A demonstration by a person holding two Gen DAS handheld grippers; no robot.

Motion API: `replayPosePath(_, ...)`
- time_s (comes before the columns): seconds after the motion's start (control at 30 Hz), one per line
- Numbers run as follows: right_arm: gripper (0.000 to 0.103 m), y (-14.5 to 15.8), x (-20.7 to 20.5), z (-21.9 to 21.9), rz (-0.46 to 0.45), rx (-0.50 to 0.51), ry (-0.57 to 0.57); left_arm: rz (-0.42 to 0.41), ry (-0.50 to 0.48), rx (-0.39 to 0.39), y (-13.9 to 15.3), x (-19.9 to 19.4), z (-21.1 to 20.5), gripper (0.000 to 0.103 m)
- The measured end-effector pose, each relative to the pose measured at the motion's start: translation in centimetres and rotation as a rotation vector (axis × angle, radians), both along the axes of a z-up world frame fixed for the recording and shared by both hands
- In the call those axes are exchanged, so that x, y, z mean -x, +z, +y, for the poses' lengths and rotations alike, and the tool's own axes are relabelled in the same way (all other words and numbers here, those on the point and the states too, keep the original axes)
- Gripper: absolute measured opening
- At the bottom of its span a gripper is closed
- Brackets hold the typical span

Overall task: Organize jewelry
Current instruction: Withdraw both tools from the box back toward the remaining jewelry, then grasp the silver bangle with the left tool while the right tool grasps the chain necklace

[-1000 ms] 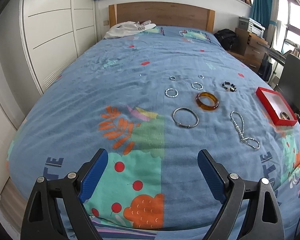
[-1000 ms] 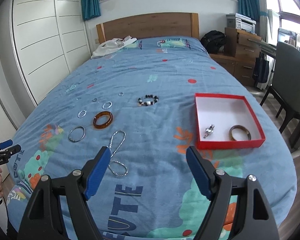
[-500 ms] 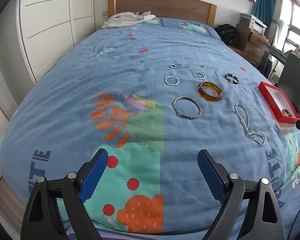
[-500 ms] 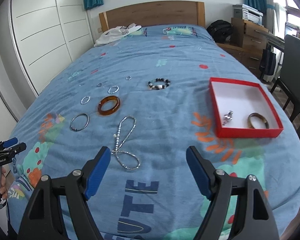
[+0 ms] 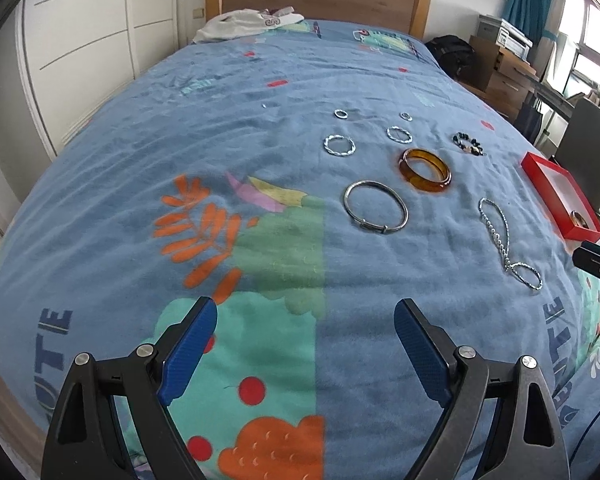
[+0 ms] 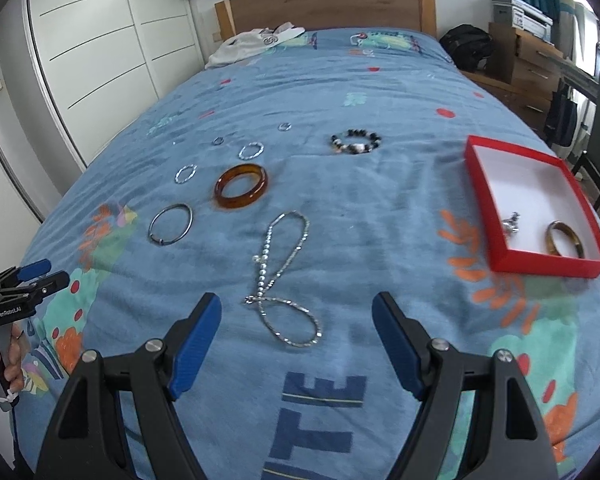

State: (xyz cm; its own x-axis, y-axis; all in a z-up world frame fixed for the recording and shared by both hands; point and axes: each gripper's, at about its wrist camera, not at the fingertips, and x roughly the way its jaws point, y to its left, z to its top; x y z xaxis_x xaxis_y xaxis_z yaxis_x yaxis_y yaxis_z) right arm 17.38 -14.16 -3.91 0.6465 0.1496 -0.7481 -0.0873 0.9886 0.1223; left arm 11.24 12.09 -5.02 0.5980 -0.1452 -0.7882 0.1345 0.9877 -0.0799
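Your right gripper (image 6: 296, 320) gapes empty just short of the silver chain (image 6: 280, 272). Beyond it lie the amber bangle (image 6: 241, 186) and beaded bracelet (image 6: 355, 142); far right, the red box (image 6: 540, 264) holds what may be a charm. Your left gripper (image 5: 306, 330) is spread too.

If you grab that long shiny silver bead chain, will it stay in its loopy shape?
Probably not. The long silver bead chain lies in loose curves on the blue bedspread, so it likely droops and swings when lifted. Its small beads may slip between pads.

Chain necklace (image 6: 281, 276): silver, lying flat in a figure-eight.
Amber bangle (image 6: 241, 186): flat, at 11 o'clock of the chain.
Red box (image 6: 548, 267): open, at 3 o'clock, holding a brown bangle (image 6: 565, 239).
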Motion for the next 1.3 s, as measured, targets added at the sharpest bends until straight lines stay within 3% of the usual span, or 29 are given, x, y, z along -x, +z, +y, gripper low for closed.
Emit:
replayPosePath(0.4,0.077,-1.7,-1.9,0.7,0.031,-0.017,0.025,0.028,-0.045,0.001,-1.6,-2.7,-2.4,0.089)
replayPosePath(0.9,0.076,-5.0,-5.5,3.2,0.087,-0.01,0.099,0.058,-0.127,-0.015,-4.2,-9.2,-6.8,0.089)
replayPosePath(0.97,0.073,-5.4,-6.0,3.4,0.098,-0.01,0.107,0.064,-0.128,-0.014,-4.5,-10.1,-7.2,0.089)
replayPosePath(1.1,0.049,-6.7,-6.6,4.0,0.133,0.011,0.131,0.07,-0.129,-0.02,-5.1,-11.5,-8.0,0.089)
replayPosePath(1.3,0.048,-7.3,-7.0,4.1,0.137,0.014,0.14,0.074,-0.135,-0.039,-6.0,-12.7,-9.1,0.089)
